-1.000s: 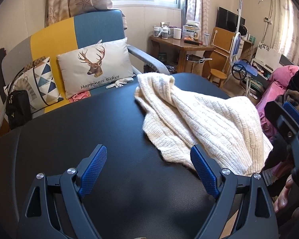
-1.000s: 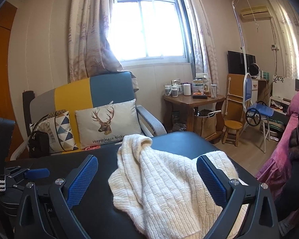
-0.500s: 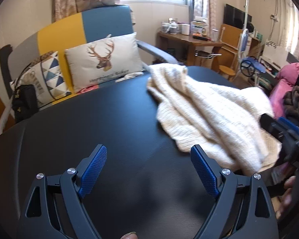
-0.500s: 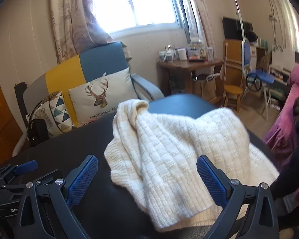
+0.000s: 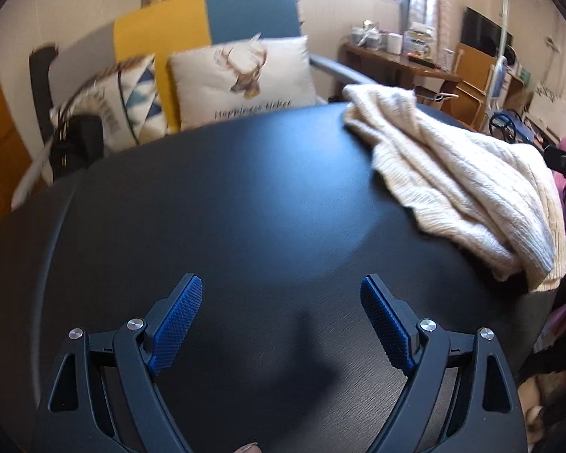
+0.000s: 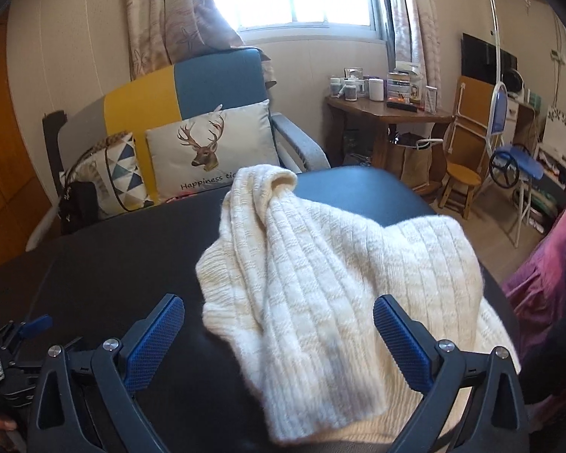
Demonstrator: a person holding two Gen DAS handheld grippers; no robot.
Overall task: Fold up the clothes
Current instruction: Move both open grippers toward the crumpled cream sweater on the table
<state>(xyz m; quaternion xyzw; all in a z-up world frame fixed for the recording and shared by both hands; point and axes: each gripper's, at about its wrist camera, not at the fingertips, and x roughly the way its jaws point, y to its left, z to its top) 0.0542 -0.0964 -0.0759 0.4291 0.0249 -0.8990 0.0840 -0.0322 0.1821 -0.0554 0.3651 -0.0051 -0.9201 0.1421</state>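
Observation:
A cream knitted sweater (image 6: 320,287) lies crumpled on the black table (image 6: 113,264), spread toward its right side with one bunched end pointing to the far edge. My right gripper (image 6: 279,311) hovers open just above the sweater's near part, nothing between its blue pads. In the left wrist view the sweater (image 5: 452,181) lies at the right of the table (image 5: 226,207). My left gripper (image 5: 281,292) is open over bare table, well to the left of the sweater. The left gripper's body (image 6: 15,343) shows at the far left of the right wrist view.
Behind the table stands a yellow-and-blue sofa (image 6: 192,87) with a deer cushion (image 6: 211,147), a triangle-patterned cushion (image 6: 122,173) and a black bag (image 6: 77,204). A wooden side table (image 6: 388,113) with jars, a stool (image 6: 462,177) and a pink cover (image 6: 547,264) are to the right.
The left gripper has swung left, away from the sweater, which now sits further right in its view. The right gripper has dropped closer over the sweater. Both stayed open.

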